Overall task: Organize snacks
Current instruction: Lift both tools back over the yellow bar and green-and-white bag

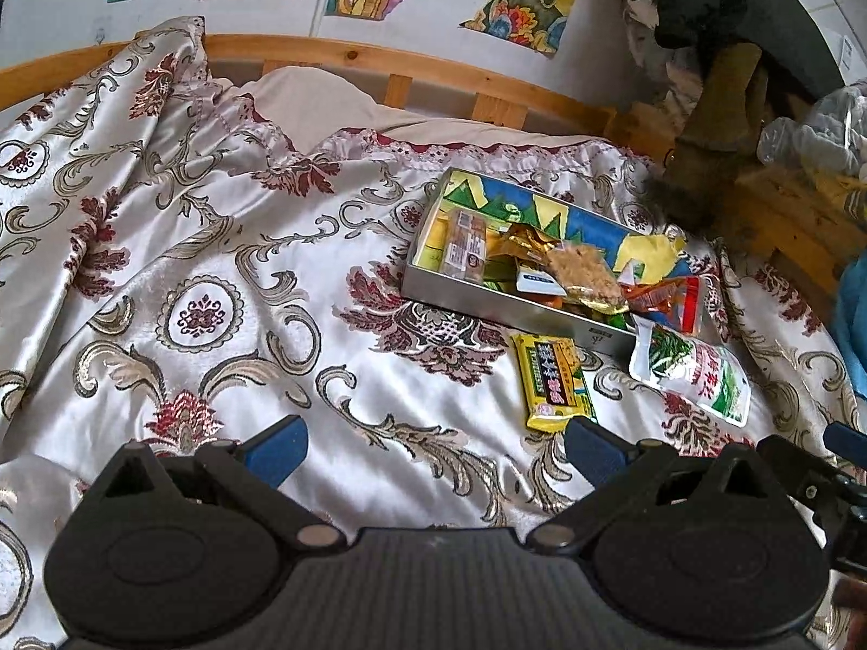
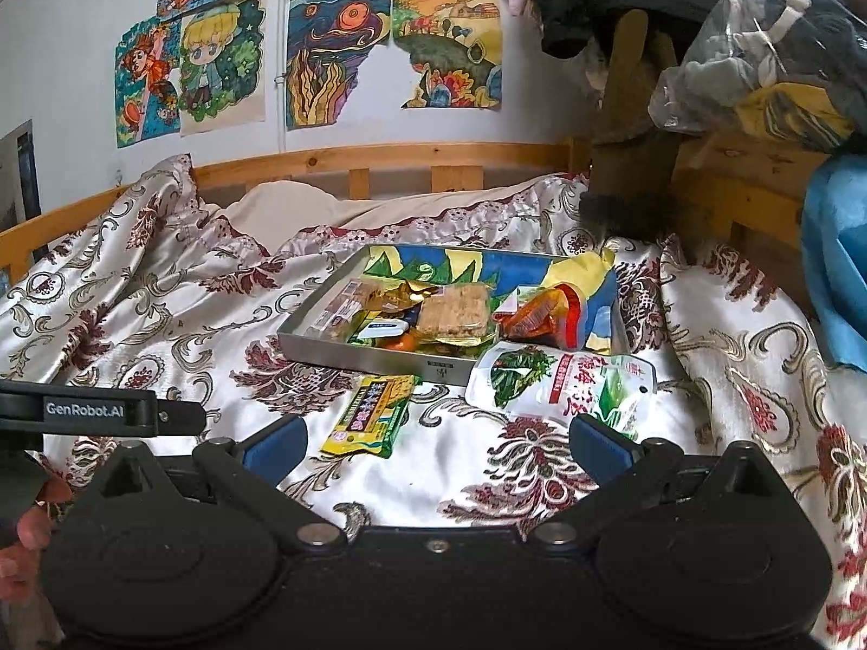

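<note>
Snacks [image 1: 547, 271] heaped in a shallow metal tray [image 1: 487, 307] on a bed [image 1: 217, 281], under a satin floral bedspread. Tray lined with a bright blue, yellow and green paper; inside, a wrapped bar [image 1: 465, 249] at the left end, a gold foil wrapper [image 1: 528, 242], a square grain cracker pack [image 1: 588, 271], a small white-and-blue sachet [image 1: 536, 283], and an orange-red packet [image 1: 669, 298] hanging over the right end of the rim. Outside the tray, on the bedspread just in front of it: a yellow packet [image 1: 552, 382] with green print, and to its right a white pouch [image 1: 693, 374] with green leaf artwork (its top edge touching or overlapping the tray's near corner; hard to say which).

Left claw [image 1: 433, 447] spread wide, blue pads apart, holding nothing, low over the bedspread, with the yellow packet's near end just beside the right-hand pad. Right claw [image 2: 433, 447] likewise spread wide and holding nothing, aimed at the tray; yellow packet between its pads but farther off, white pouch near the right-hand pad.

Behind the bed, a wooden headboard rail [image 2: 379, 160] and a wall hung with coloured drawings [image 2: 336, 49]. At the right, a bundle of clothing in clear plastic [image 2: 769, 49] atop a wooden frame.
</note>
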`<state>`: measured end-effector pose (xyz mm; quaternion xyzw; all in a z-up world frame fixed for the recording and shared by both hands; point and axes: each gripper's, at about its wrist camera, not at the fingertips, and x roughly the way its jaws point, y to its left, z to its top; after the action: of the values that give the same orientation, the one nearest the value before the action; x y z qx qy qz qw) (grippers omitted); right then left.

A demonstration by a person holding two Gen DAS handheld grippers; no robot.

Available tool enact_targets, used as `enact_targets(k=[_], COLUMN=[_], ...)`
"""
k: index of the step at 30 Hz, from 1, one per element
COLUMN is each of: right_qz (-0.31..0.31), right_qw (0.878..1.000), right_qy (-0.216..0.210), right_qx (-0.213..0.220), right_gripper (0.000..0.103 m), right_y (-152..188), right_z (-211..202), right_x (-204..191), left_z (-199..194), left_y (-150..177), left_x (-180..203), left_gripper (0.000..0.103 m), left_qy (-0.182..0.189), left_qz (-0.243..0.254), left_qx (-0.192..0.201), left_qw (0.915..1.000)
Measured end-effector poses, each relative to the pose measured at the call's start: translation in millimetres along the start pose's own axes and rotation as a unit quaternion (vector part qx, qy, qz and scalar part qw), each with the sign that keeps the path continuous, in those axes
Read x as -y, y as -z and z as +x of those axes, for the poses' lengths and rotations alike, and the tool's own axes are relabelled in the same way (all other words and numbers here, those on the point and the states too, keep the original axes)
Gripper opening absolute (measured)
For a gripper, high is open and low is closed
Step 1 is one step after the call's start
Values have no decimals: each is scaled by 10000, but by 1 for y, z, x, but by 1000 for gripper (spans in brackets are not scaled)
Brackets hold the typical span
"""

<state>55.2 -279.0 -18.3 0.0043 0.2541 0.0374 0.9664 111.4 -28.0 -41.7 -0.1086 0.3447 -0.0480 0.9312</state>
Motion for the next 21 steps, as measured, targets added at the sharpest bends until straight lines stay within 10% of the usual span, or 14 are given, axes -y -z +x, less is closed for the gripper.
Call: enact_targets(k=[21], right_qz=[-724], right_qw=[9963], right_qy=[445], right_qx=[106], right_gripper=[102], right_y=[-3], right_z=[78], right_x=[56], left_z=[73], left_y=[-19], left_x=[37], left_gripper=[103], left_qy=[-101], left_qz=[94], left_qx=[-183], left_qw=[9997])
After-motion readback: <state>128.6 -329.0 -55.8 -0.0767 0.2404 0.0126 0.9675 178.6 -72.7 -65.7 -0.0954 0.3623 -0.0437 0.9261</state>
